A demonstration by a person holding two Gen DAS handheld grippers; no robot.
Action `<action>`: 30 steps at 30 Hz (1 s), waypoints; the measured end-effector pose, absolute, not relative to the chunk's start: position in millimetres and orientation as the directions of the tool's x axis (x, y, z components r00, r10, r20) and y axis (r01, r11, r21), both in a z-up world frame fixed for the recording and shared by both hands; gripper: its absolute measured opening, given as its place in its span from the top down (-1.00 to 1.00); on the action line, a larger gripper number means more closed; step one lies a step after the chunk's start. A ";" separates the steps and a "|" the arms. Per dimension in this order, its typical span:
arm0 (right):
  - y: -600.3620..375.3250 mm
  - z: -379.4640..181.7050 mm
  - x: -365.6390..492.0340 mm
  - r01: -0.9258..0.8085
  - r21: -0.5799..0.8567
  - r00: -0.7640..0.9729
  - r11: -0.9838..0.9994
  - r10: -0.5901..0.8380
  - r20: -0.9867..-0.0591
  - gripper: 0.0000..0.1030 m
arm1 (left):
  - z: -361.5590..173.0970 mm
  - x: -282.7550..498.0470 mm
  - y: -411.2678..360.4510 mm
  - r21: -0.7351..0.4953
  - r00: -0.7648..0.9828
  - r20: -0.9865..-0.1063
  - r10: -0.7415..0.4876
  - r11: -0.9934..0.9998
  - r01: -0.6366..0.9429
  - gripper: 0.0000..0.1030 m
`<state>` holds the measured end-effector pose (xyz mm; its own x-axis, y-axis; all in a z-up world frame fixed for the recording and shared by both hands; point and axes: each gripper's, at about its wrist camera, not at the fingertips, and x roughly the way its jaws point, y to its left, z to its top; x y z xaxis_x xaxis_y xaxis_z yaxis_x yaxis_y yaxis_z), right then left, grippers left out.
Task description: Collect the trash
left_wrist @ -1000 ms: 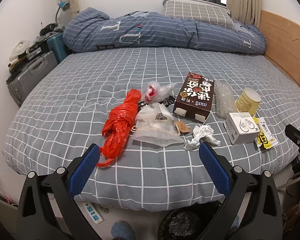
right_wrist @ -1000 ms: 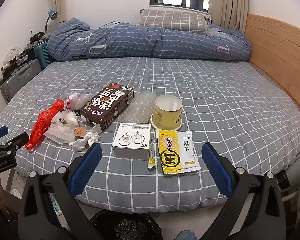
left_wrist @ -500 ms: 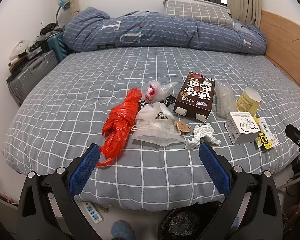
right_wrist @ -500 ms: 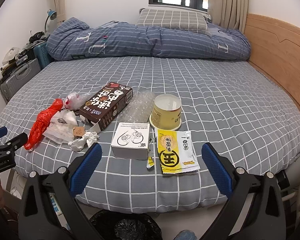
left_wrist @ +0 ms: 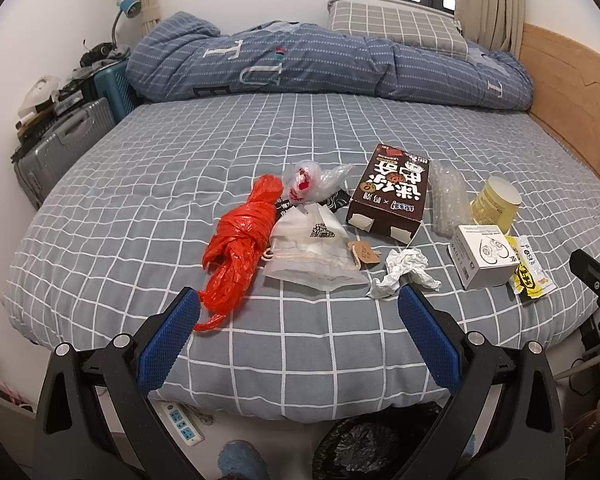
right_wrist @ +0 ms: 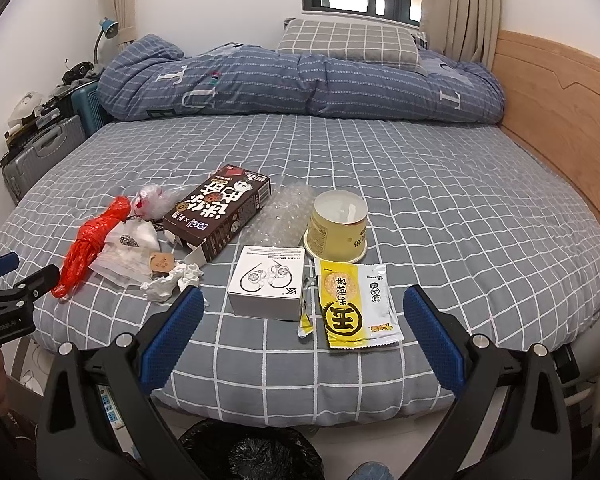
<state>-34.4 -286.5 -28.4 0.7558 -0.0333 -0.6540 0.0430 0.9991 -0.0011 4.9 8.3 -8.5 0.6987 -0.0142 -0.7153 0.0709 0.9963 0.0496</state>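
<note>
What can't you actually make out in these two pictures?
- Black bin bag, both views: cut off by the bottom edge and the bed; contents unseen.
- Brown box: its far end faces away.
- Yellow cup: its bottom is unseen.
- Clutter by the grey suitcase: too small.

The left gripper (left_wrist: 299, 304) hangs wide open over the near edge of the bed (left_wrist: 140, 184). Between its fingers lie a red plastic bag (left_wrist: 240, 244), a clear bag (left_wrist: 312, 252) and a crumpled tissue (left_wrist: 406, 272). A brown box (left_wrist: 390, 196) sits beyond them.
</note>
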 end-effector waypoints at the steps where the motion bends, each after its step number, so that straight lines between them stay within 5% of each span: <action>1: -286.3 -28.1 -34.7 0.042 -0.001 0.756 0.999 -0.033 -0.654 -0.86 | -8.3 4.8 8.3 0.050 0.699 -0.715 -0.014 0.996 0.071 -0.89; 30: -277.0 -38.5 -13.4 0.029 -0.020 0.741 0.999 -0.034 -0.670 -0.85 | -22.7 33.9 33.3 0.068 0.676 -0.736 0.029 0.997 0.032 -0.89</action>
<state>-13.4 -277.0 -38.5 0.7412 -0.0344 -0.6704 0.0285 0.9994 -0.0197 33.9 33.3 -22.7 0.6761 0.0288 -0.7363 0.0319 0.9972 0.0683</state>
